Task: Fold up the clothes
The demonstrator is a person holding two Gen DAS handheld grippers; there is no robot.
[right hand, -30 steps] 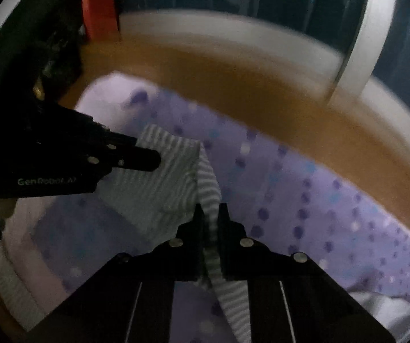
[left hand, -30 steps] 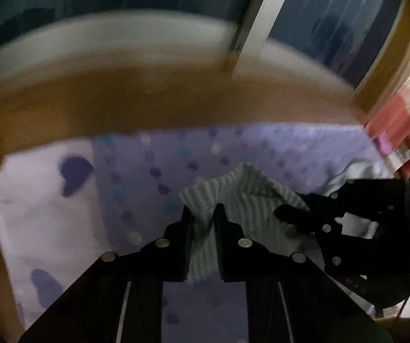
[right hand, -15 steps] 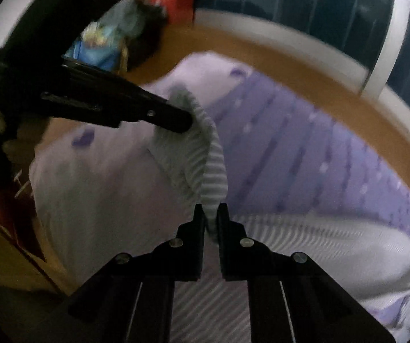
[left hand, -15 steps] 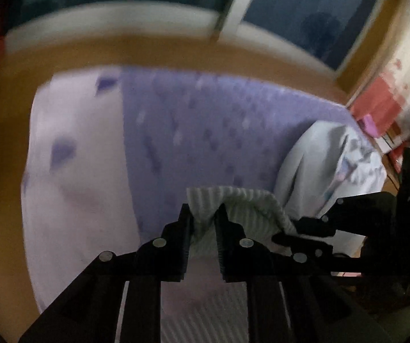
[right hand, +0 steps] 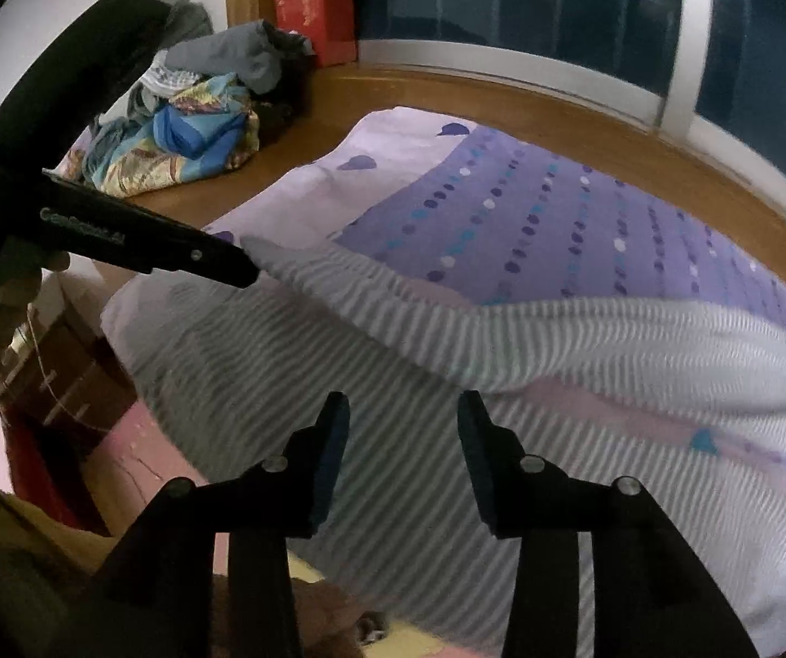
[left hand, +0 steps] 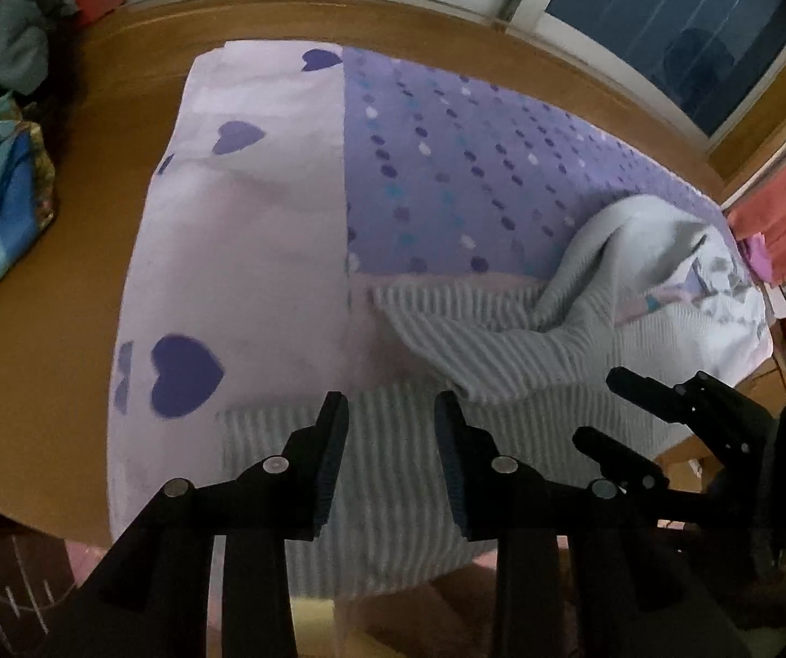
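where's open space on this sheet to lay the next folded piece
Free: the pale heart-print panel left of the striped garment, and the dotted purple panel beyond it, up to the wooden ledge. Crowded: the right end under the garment's bunched part, and the clothes pile at far left.

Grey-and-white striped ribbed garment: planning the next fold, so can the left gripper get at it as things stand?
Probably yes. The left gripper hangs open right over the grey-and-white striped ribbed garment, and nothing lies between its jaws and the cloth.
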